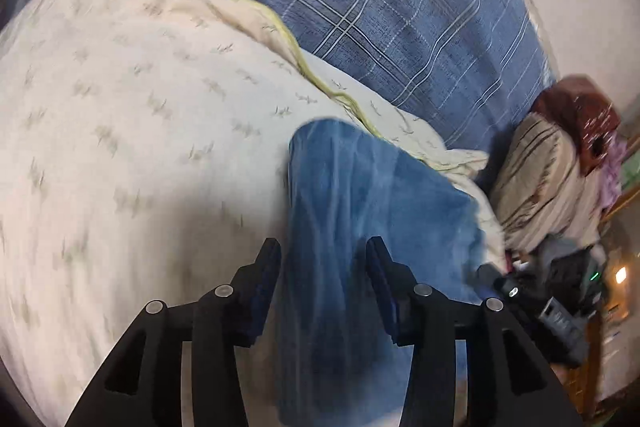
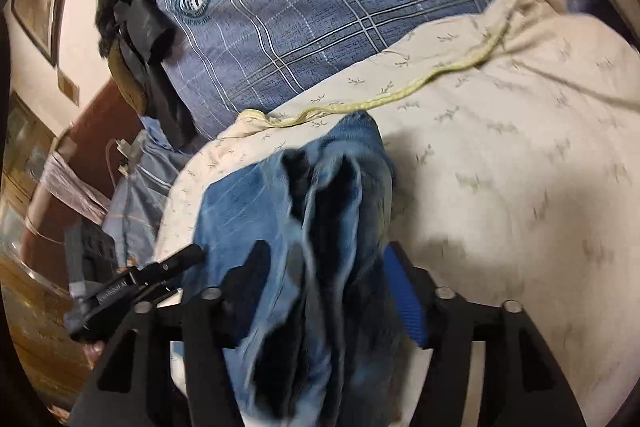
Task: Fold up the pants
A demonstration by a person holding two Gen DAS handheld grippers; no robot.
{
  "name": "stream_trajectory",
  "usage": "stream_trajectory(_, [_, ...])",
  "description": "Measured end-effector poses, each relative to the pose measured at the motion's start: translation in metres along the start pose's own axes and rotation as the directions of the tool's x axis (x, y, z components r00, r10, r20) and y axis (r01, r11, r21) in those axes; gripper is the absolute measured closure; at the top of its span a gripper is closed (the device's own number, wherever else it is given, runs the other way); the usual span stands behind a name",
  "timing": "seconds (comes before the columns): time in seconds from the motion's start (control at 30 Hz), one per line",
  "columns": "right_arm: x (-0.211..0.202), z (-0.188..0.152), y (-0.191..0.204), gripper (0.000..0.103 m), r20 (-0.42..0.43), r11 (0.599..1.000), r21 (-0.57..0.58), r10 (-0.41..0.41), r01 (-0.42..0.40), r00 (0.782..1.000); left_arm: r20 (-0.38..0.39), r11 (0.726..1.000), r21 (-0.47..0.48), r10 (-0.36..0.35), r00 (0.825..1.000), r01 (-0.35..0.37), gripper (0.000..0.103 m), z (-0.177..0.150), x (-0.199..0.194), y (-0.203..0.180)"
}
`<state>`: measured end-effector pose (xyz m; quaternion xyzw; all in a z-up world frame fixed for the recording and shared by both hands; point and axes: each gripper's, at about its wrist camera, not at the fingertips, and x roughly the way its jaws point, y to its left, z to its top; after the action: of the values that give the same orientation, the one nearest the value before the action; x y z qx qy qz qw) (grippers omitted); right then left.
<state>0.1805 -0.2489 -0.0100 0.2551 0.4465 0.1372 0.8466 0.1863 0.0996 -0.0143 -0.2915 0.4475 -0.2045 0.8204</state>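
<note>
We work over a bed, the cream quilt [image 1: 120,115] spread as the folding surface. The left gripper [image 1: 323,259] has its fingers parted, with the blue pants [image 1: 352,211] running between them; we cannot tell if the pads press the cloth. To the right, the right gripper [image 2: 324,267] stands wide, bunched denim draped between its fingers, likely lifted to align the edges. The far plaid cover [image 2: 320,7] bounds us; the quilt's right half offers open room.
</note>
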Motion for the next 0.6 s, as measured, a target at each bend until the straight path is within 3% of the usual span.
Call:
stream_trajectory(0.07, [-0.007,-0.018,-0.004,0.038,-0.001,0.999,0.032,0.007,-0.007,1.0,0.013,0.999,-0.002,-0.033,0.999,0.033,0.054,-0.016,-0.013,0.001])
stream_trajectory(0.2, [-0.014,-0.043,-0.007,0.028,0.015,0.997,0.065,0.042,-0.043,0.999,0.047,1.0,0.025,-0.016,0.999,0.014,0.054,-0.044,-0.022,0.002])
stream_trajectory(0.27, [-0.009,-0.044,-0.005,0.026,0.008,0.999,0.049,0.005,-0.006,1.0,0.047,0.999,0.036,-0.023,0.999,0.021,0.056,-0.05,-0.02,0.0])
stream_trajectory(0.33, [-0.009,-0.042,-0.008,0.026,0.006,0.997,0.068,0.028,-0.029,1.0,0.065,0.995,0.101,0.001,0.998,-0.008,0.065,-0.058,-0.021,-0.007])
stream_trajectory(0.37, [-0.008,-0.04,-0.01,0.026,0.005,0.997,0.072,0.022,-0.023,1.0,0.078,0.99,0.14,0.019,0.997,-0.03,0.08,-0.06,-0.022,-0.011])
stream_trajectory(0.4, [-0.008,-0.04,-0.012,0.03,0.004,0.997,0.075,-0.001,0.0,1.0,0.088,0.986,0.164,0.02,0.996,-0.034,0.081,-0.064,-0.024,-0.014])
stream_trajectory(0.43, [-0.009,-0.04,-0.017,0.039,-0.005,0.995,0.095,0.019,-0.019,1.0,0.09,0.986,0.163,0.01,0.996,-0.025,0.081,-0.066,-0.026,-0.015])
stream_trajectory(0.47, [-0.011,-0.041,-0.02,0.041,-0.005,0.992,0.114,0.05,-0.049,0.999,0.091,0.988,0.151,0.002,0.996,-0.015,0.08,-0.067,-0.028,-0.013])
stream_trajectory(0.53, [-0.023,-0.043,-0.02,0.038,0.034,0.987,0.137,0.077,-0.081,0.996,0.084,0.994,0.106,-0.001,0.996,-0.008,0.075,-0.069,-0.032,-0.006])
stream_trajectory(0.6, [-0.032,-0.048,-0.016,0.026,0.061,0.988,0.129,0.079,-0.086,0.995,0.084,0.999,0.05,-0.005,0.996,0.001,0.069,-0.072,-0.038,0.003])
